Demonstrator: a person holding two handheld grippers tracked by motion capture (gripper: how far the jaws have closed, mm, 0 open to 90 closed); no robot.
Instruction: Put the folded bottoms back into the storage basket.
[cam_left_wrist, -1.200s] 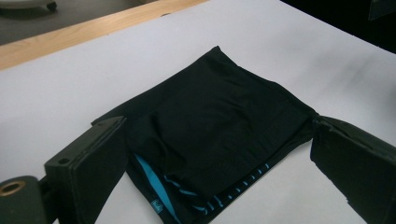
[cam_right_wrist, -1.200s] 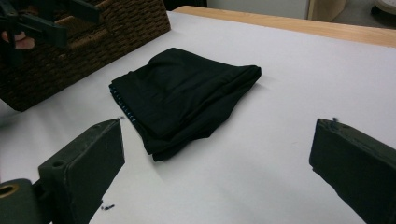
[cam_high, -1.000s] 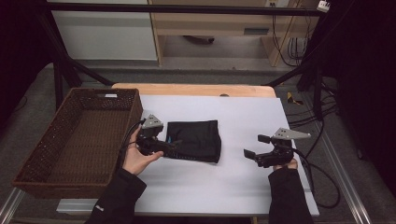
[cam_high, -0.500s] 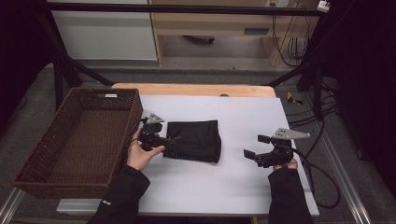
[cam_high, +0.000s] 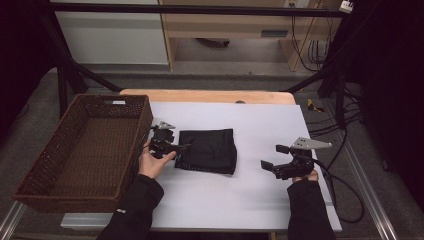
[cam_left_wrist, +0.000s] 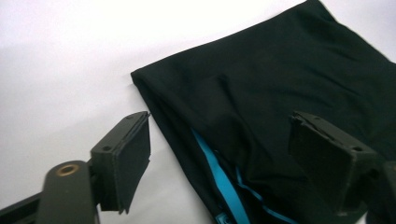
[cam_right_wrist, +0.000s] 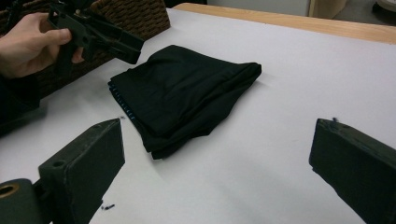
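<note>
The folded black cloth (cam_high: 209, 150) looked soft and light, best pinched at its left edge, where the left gripper (cam_high: 172, 148) hovered, jaws spread, right gripper (cam_high: 270, 165) likewise

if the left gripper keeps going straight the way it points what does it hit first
Most likely the folded black cloth: the left gripper is open, its jaws straddling the cloth's near edge, so the fabric lies directly ahead. Depth is hard to judge.
</note>
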